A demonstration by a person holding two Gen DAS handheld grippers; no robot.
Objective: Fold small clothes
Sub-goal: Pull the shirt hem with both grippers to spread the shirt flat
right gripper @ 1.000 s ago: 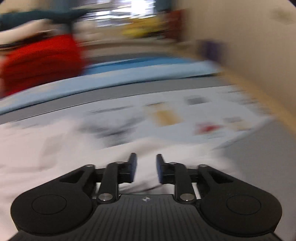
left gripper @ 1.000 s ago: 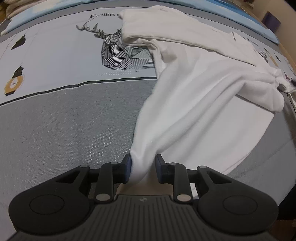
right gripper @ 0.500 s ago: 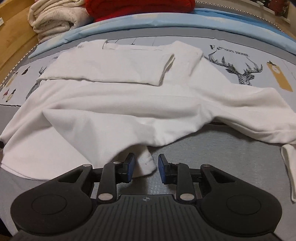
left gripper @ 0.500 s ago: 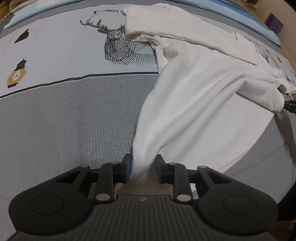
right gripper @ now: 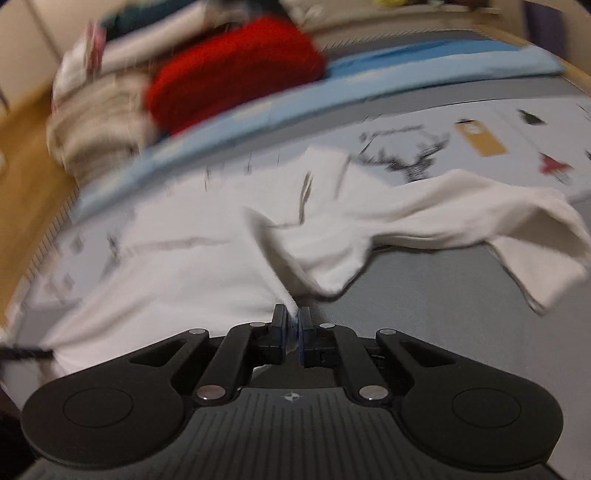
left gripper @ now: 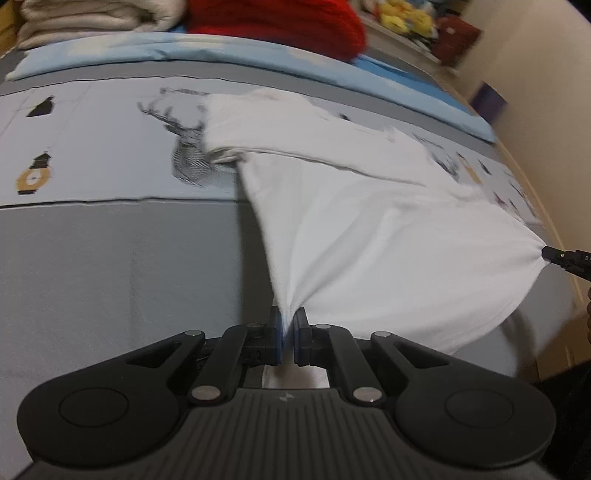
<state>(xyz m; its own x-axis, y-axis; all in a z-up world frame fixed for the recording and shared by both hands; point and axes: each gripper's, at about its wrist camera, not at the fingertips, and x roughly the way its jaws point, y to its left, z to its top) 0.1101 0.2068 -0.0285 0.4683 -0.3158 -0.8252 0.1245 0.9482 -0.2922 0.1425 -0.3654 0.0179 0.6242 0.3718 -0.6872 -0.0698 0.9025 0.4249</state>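
A white long-sleeved top [left gripper: 369,206] lies spread on the bed, its far part folded over. My left gripper [left gripper: 288,325] is shut on one bottom corner of it and lifts the cloth taut. My right gripper [right gripper: 292,325] is shut on the other bottom corner of the white top [right gripper: 177,280]; its tip also shows in the left wrist view [left gripper: 565,256] at the right edge. A loose sleeve [right gripper: 509,225] hangs to the right in the right wrist view. The hem is stretched between the two grippers.
The bed cover [left gripper: 110,258] is grey near me, with a pale printed band showing a deer [left gripper: 188,155]. A blue strip, a red blanket [right gripper: 232,70] and folded beige bedding [left gripper: 92,18] lie at the far side. A wall stands at the right.
Both grippers have closed on the top's bottom corners and lifted, pulling the hem taut between them. The right wrist view is blurred with motion.
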